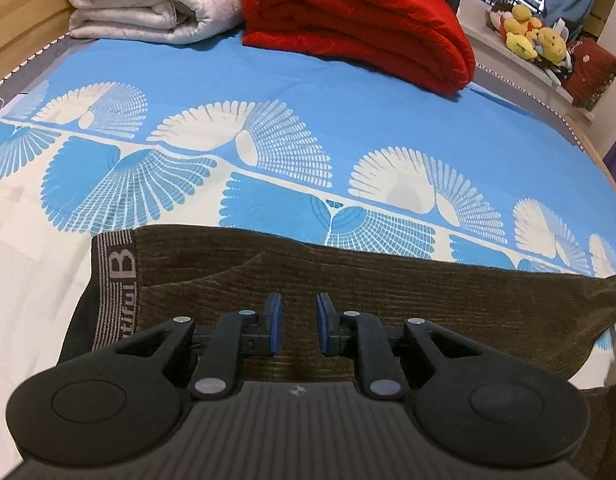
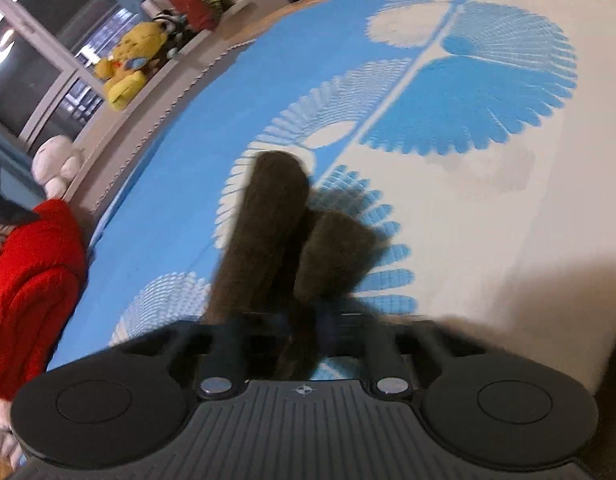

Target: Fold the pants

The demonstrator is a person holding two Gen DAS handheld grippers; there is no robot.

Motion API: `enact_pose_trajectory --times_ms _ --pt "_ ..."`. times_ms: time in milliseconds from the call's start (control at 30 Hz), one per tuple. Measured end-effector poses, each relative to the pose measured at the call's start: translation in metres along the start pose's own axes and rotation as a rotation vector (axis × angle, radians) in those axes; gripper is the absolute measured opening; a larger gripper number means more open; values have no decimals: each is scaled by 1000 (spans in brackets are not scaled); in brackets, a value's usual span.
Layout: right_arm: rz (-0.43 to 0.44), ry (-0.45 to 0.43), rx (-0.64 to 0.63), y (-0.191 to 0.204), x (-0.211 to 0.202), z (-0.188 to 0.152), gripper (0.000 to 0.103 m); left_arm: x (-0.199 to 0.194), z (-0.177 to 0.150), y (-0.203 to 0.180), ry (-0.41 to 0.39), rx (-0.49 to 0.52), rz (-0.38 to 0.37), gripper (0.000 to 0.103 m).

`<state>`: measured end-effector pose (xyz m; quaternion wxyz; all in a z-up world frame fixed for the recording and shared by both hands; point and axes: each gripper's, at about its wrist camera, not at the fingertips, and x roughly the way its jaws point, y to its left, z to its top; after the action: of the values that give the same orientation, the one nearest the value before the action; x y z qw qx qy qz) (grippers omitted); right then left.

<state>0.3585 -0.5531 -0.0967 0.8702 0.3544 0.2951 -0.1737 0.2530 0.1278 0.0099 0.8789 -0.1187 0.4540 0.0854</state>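
Note:
Dark olive corduroy pants (image 1: 388, 300) lie on the bed with a striped elastic waistband (image 1: 117, 280) at the left. My left gripper (image 1: 298, 320) hovers just above the pants near the waist, its blue pads (image 1: 275, 322) apart and empty. In the blurred right wrist view, my right gripper (image 2: 303, 332) is shut on the pants' leg ends (image 2: 283, 232), which stick up in front of the camera above the sheet.
The bed carries a blue and white patterned sheet (image 1: 267, 92). A folded red blanket (image 1: 360, 20) and a white quilt (image 1: 147, 0) sit at the far end. Yellow plush toys (image 1: 532, 32) line a ledge by the window; the toys (image 2: 127, 64) also show in the right wrist view.

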Motion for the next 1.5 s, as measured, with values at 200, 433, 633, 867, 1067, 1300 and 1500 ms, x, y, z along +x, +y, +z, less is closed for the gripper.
enact_pose_trajectory --times_ms 200,433,633,867,1067,1300,1500 --pt "-392 -66 63 -14 -59 3 6 -8 3 4 -16 17 -9 20" --pt "-425 -85 74 -25 -75 -4 36 -16 4 32 -10 -38 7 34" --pt "-455 26 116 -38 -68 -4 30 -25 9 87 -19 -177 46 35" --pt "-124 -121 -107 69 -175 8 43 -40 13 140 -35 -314 60 34" --pt "149 -36 -294 125 -262 -42 75 -50 4 147 -35 -306 53 35" --pt "136 140 -374 121 -242 -115 66 -46 -22 105 -32 -143 88 31" --pt "113 85 -487 139 -232 -113 47 -43 4 79 -48 -71 -1 19"
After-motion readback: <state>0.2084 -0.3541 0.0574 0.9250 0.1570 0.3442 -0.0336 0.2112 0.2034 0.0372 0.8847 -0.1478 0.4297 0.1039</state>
